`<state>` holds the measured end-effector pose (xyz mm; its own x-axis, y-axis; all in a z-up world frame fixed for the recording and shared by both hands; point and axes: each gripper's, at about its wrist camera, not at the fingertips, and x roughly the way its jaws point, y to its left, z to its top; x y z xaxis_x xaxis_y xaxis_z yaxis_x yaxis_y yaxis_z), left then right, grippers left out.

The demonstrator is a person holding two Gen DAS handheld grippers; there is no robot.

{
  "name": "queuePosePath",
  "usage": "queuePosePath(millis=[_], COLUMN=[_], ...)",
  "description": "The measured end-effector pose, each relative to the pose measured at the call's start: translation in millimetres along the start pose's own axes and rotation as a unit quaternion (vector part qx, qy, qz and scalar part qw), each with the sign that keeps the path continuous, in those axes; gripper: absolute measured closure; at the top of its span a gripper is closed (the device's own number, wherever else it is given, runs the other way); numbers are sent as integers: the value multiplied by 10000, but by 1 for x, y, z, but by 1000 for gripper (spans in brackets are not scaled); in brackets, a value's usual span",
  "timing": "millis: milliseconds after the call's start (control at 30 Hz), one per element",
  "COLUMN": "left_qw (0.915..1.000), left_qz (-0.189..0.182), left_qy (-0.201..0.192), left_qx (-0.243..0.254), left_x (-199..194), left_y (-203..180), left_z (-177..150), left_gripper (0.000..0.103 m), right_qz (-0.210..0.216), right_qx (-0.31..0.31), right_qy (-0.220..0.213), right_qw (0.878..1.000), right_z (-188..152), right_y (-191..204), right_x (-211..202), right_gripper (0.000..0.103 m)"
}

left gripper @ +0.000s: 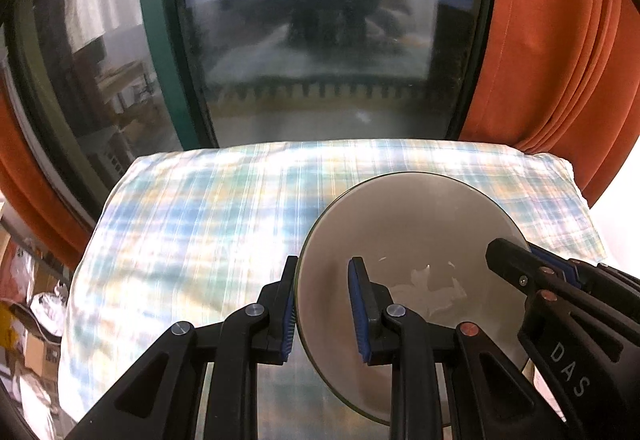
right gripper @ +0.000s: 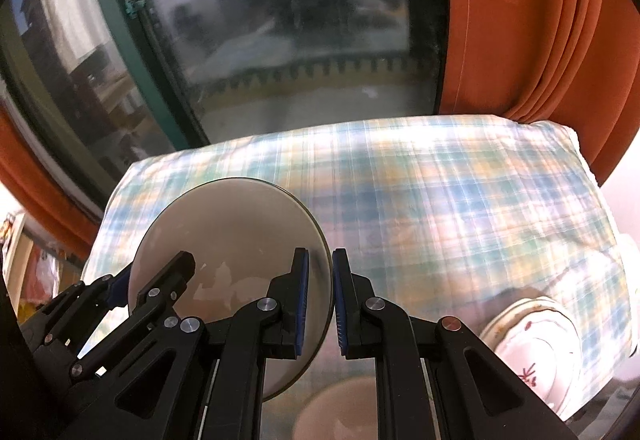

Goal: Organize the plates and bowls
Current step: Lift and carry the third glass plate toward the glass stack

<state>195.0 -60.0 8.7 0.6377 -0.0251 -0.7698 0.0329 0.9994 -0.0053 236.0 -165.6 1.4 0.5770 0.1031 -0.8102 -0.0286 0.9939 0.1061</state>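
A grey bowl point(left gripper: 420, 224) hangs tilted above the plaid tablecloth point(left gripper: 208, 207), held by both grippers. My left gripper point(left gripper: 324, 260) is shut on the bowl's left rim, one finger outside the wall and one inside. The right gripper point(left gripper: 524, 254) clamps the opposite rim. In the right wrist view the same bowl point(right gripper: 228, 215) sits left of centre. There my right gripper point(right gripper: 320, 252) pinches its right edge and the left gripper point(right gripper: 154, 272) grips its left edge. White smears mark the bowl's inside.
A stack of white plates with red markings point(right gripper: 536, 344) lies at the table's lower right, and a beige bowl point(right gripper: 340, 412) sits just below the grippers. A dark window point(left gripper: 320, 39) with a green frame and orange curtains point(left gripper: 560, 59) stand behind the table.
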Motion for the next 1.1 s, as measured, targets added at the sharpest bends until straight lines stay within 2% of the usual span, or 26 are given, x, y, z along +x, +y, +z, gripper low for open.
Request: queuePosePath(millis=[467,767,1100], left_qw=[9999,9999,9993], left_qz=[65,34,56], left_qy=[-93,97,333], left_qx=[-43,-50,-141], left_x=[-30,-33,-33], left_y=[-44,-63,-63], left_z=[-50,-81,-104], left_gripper=[81,81,81], right_qz=[217,236,280], right_qx=[-119,-124,-206], right_qy=[29,262,625], right_qw=[9997,9993,9974], right_z=[-56,-88,-115], right_y=[-47,-69,-73], right_x=[-36,-42,-34], right_gripper=[88,88,88])
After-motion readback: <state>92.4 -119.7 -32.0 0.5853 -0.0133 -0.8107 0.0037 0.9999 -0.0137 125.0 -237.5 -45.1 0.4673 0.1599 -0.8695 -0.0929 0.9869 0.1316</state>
